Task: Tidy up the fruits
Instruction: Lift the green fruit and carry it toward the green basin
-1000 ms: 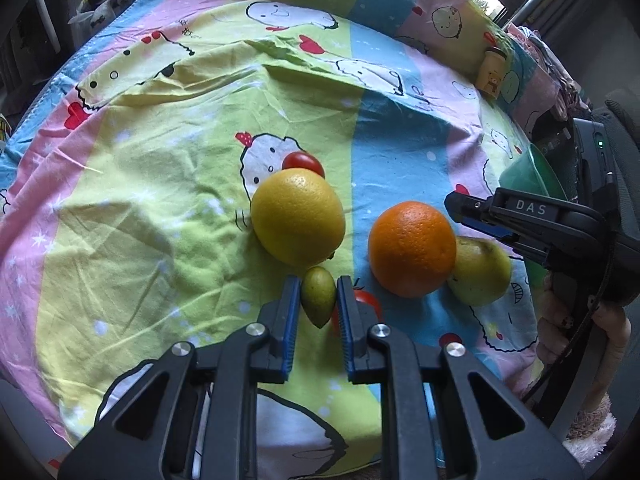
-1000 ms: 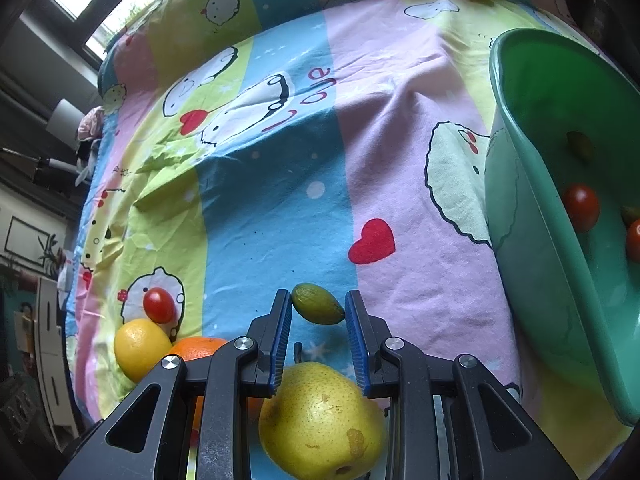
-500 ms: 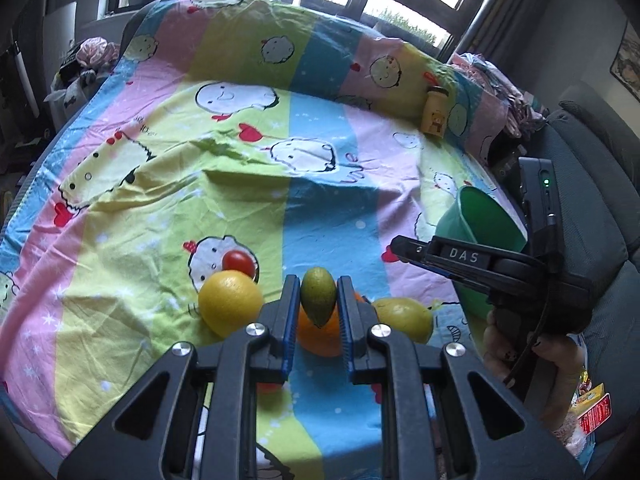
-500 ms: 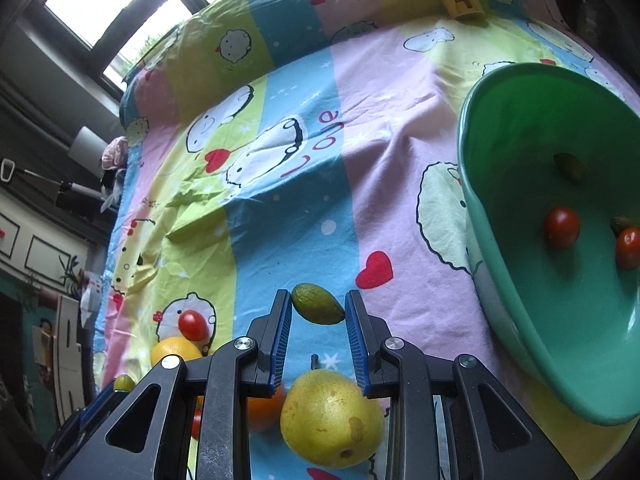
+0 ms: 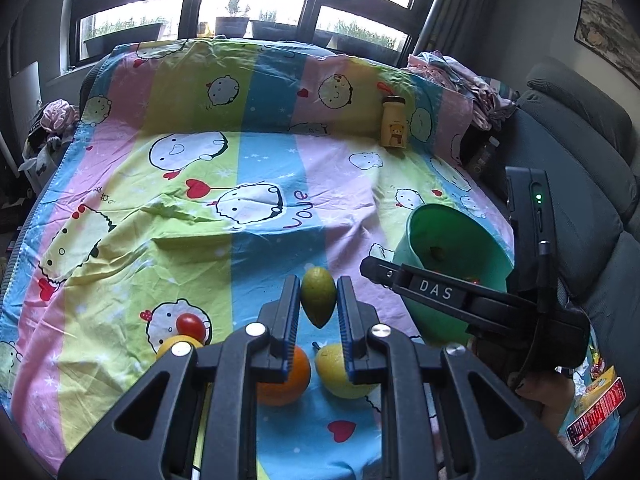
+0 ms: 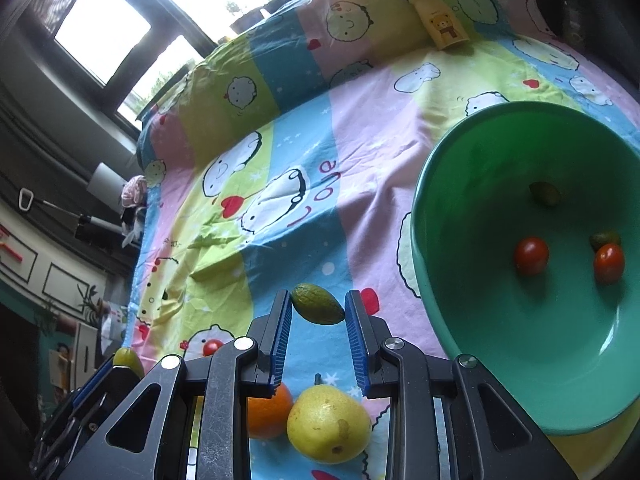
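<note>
My left gripper (image 5: 318, 300) is shut on a small green fruit (image 5: 318, 296), held upright above the bed. My right gripper (image 6: 318, 308) is shut on a second small green fruit (image 6: 318, 309), held crosswise. A green bowl (image 6: 448, 320) stands to the right; in it lie two red tomatoes (image 6: 531, 256) and two small green fruits (image 6: 545, 194). Below the grippers on the sheet lie an orange (image 5: 286, 380), a yellow pear (image 6: 328, 424), a lemon (image 5: 170, 346) and a red tomato (image 5: 191, 325). The right gripper's body (image 5: 460, 296) crosses in front of the bowl (image 5: 472, 240) in the left wrist view.
A striped cartoon sheet (image 5: 200, 208) covers the bed. A yellow bottle (image 5: 394, 126) stands at its far end below the windows. A grey sofa (image 5: 592, 168) is on the right, with clothes (image 5: 460, 72) piled behind. A hand (image 5: 548, 396) grips the right tool.
Both grippers have risen with their green fruits and tilted up, so the fruits on the sheet sank low in view. The bowl and the windows came further into sight.
</note>
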